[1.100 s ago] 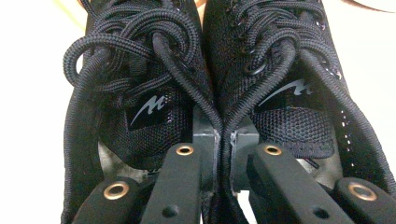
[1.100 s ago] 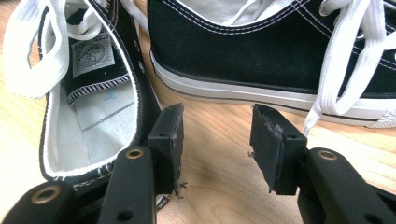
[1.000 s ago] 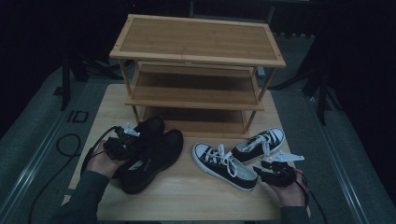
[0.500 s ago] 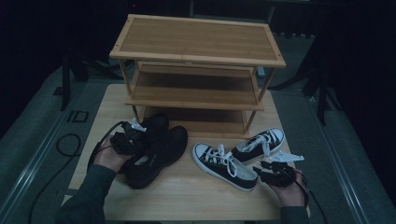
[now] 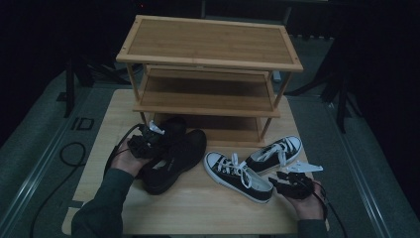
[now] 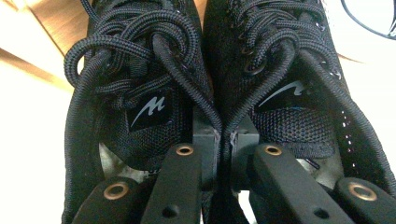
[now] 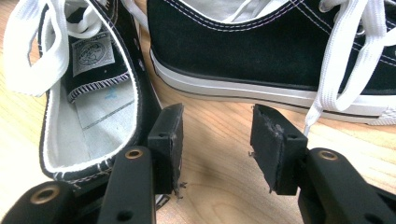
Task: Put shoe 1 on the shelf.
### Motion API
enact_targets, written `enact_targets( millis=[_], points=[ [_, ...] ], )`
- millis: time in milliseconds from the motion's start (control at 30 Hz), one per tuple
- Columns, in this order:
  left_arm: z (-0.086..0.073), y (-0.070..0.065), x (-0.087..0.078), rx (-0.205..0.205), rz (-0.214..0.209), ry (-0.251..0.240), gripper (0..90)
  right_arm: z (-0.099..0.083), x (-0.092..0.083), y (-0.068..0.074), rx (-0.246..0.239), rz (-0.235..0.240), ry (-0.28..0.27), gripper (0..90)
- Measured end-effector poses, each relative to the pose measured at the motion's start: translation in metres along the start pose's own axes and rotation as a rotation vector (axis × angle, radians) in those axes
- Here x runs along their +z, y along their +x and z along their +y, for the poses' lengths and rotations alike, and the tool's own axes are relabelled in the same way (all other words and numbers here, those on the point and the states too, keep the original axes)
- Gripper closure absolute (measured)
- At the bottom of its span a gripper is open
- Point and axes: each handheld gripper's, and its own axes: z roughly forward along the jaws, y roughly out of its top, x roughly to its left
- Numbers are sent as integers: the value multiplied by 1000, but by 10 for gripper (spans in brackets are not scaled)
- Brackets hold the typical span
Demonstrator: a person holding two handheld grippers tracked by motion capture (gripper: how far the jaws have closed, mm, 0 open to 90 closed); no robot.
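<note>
High view, left: the left gripper (image 5: 148, 138) sits over the heel end of the pair of black shoes (image 5: 173, 156) at the front left of the table (image 5: 198, 213); the shoes' long axis runs from the hand up and right, toes toward the bottom shelf of the wooden rack (image 5: 208, 99).
High view, right: the right gripper (image 5: 292, 182) rests at the front right, just beside the heels of the two sneakers (image 5: 252, 168), which fan away from it toward the rack.
Left gripper view: jaws nearly together, one inside each shoe, pinching the two inner collars of the black shoes (image 6: 210, 93) side by side; toes point straight away.
Right gripper view: jaws apart over bare wood; the near sneaker (image 7: 88, 93) touches the left jaw from outside, the other sneaker (image 7: 280, 51) lies crosswise ahead.
Nearer hand: judging by this, the left one takes the black shoes to the rack.
</note>
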Motion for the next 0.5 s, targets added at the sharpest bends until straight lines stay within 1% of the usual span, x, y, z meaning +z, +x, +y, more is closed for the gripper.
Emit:
enact_targets(
  millis=[300, 400, 500],
  points=[
    [11, 0, 7, -4, 9, 3, 851, -2, 0, -1, 6, 1, 1, 537],
    [18, 0, 10, -4, 25, 5, 850, -2, 0, -1, 6, 1, 0, 538],
    [23, 0, 12, -5, 32, 4, 850, -2, 0, -2, 9, 0, 0, 538]
  ],
)
